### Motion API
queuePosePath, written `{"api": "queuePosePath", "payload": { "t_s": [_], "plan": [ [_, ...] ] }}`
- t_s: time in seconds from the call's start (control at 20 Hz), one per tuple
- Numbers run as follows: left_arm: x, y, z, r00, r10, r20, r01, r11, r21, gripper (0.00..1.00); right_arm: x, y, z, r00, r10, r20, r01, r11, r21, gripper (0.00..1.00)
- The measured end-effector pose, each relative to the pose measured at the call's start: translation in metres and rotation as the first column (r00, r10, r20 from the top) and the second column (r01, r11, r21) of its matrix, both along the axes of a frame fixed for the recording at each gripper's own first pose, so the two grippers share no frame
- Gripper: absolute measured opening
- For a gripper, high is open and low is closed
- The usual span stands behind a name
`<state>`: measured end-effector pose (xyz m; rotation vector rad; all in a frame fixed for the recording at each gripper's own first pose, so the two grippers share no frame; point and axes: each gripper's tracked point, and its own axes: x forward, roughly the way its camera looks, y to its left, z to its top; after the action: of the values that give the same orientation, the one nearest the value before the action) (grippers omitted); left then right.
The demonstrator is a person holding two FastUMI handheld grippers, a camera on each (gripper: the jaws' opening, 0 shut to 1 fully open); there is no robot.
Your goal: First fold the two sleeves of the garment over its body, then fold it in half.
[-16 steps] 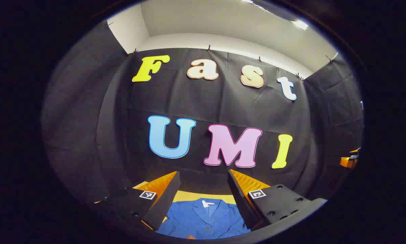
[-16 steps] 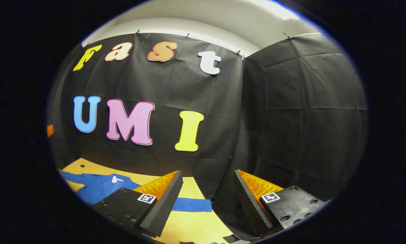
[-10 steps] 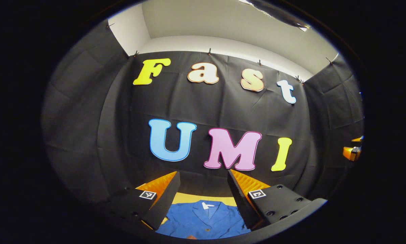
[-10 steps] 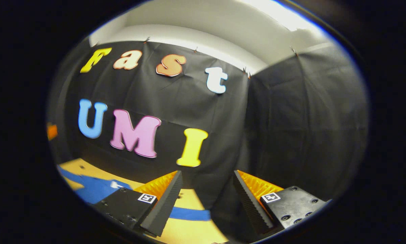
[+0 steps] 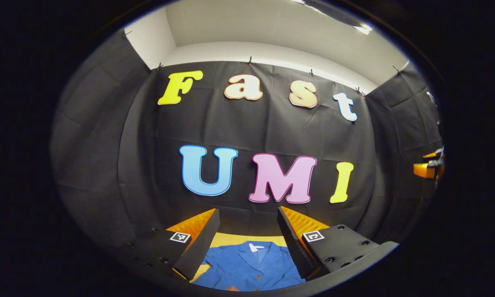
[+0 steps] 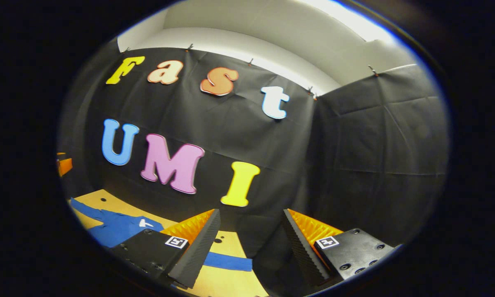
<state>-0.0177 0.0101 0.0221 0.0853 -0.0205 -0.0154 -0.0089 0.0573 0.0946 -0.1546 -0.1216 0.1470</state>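
Yellow table (image 6: 226,284) before black cloth wall (image 5: 255,128). Blue garment (image 5: 251,268) lies flat, its lower part cut off. Left gripper (image 5: 247,235) and right gripper (image 6: 249,239) gape wide, holding nothing; 1 sleeve (image 6: 226,262) partly hidden.

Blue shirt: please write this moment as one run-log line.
blue shirt flat, sleeves unfolded | left hand-held gripper open | right hand-held gripper open

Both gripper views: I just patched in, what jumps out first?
A blue shirt lies flat on the yellow table, collar toward the black wall, seen between the left gripper's open fingers. In the right gripper view one sleeve stretches out unfolded, just beyond the right gripper, which is also open and holds nothing.
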Motion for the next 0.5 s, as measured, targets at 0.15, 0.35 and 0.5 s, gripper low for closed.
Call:
{"api": "queuePosePath", "payload": {
  "t_s": [0.15, 0.35, 0.5],
  "plan": [
    [0.002, -0.005, 0.009, 1.0, -0.022, 0.007, 0.022, 1.0, 0.018, 0.81, 0.004, 0.055, 0.016, 0.992, 0.123, -0.014, -0.122, 0.992, 0.035, 0.96],
    [0.006, -0.003, 0.013, 1.0, -0.021, 0.0, 0.021, 0.999, 0.036, 0.8, 0.024, 0.101, -0.01, 0.964, 0.233, -0.132, -0.228, 0.972, 0.049, 1.0],
    [0.008, -0.002, 0.012, 1.0, -0.01, -0.007, 0.01, 0.999, 0.031, 0.8, 0.065, 0.115, -0.044, 0.923, 0.274, -0.271, -0.277, 0.96, 0.03, 0.96]
  ]
}}
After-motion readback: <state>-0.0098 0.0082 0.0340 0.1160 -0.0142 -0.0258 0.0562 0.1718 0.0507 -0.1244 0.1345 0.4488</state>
